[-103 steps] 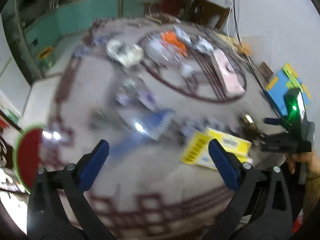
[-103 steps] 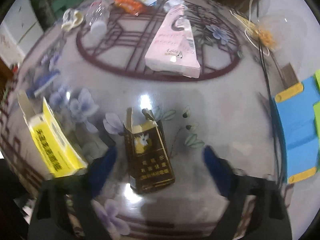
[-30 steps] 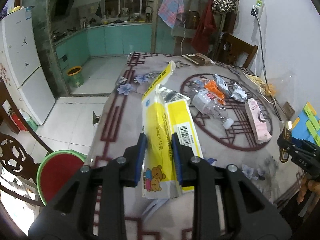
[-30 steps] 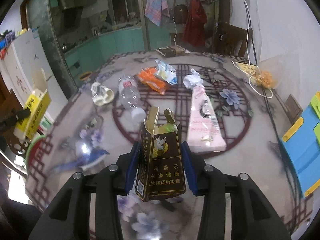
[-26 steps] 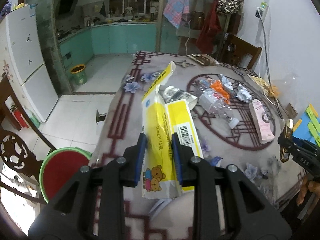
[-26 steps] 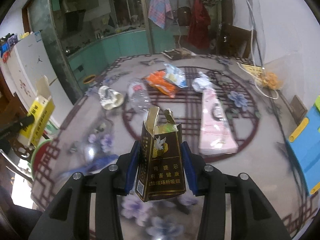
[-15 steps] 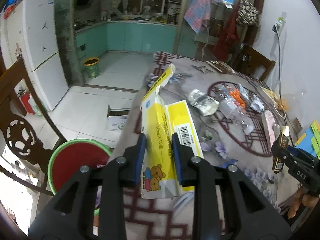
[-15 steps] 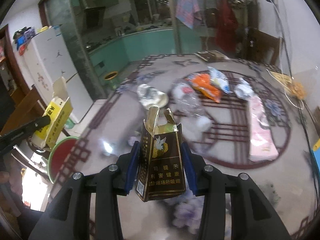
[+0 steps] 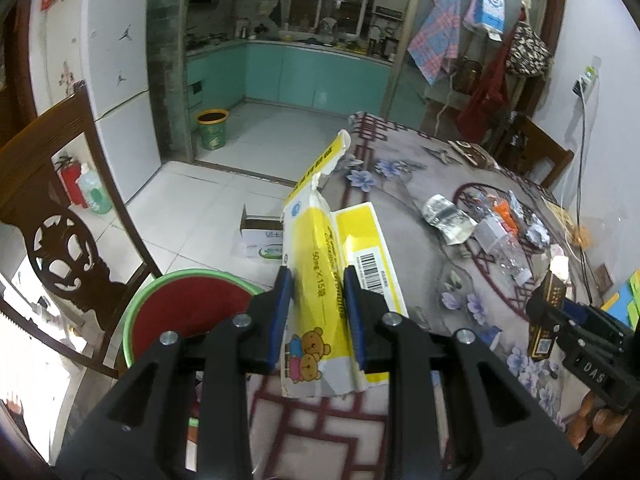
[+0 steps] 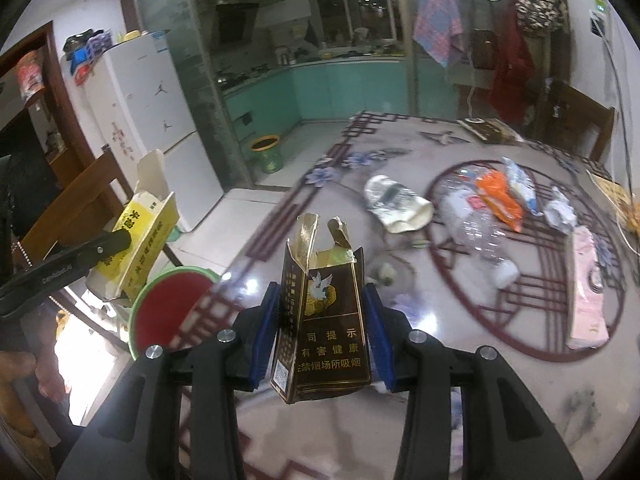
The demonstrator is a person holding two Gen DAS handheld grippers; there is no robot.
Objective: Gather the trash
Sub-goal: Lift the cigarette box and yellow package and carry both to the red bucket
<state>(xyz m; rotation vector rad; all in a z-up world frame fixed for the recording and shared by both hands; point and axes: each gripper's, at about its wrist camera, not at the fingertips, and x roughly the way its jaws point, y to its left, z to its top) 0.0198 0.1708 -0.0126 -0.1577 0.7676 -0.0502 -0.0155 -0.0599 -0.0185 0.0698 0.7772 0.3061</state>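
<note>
Torn yellow-and-white cardboard box (image 9: 320, 280) sits clamped between the left gripper (image 9: 318, 316) fingers, angled downward beside the tabletop (image 9: 420, 200) edge, near the green-rimmed red bin (image 9: 188, 312) below. The right gripper (image 10: 322, 328) fingers pinch an opened dark brown cigarette pack (image 10: 324, 320) upright above the tabletop.

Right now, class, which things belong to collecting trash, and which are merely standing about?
Part of the job: yellow box in left claw; brown pack in right claw; red bin; crushed bottle; orange wrapper.

Standing about: fridge; chair; fire extinguisher.
</note>
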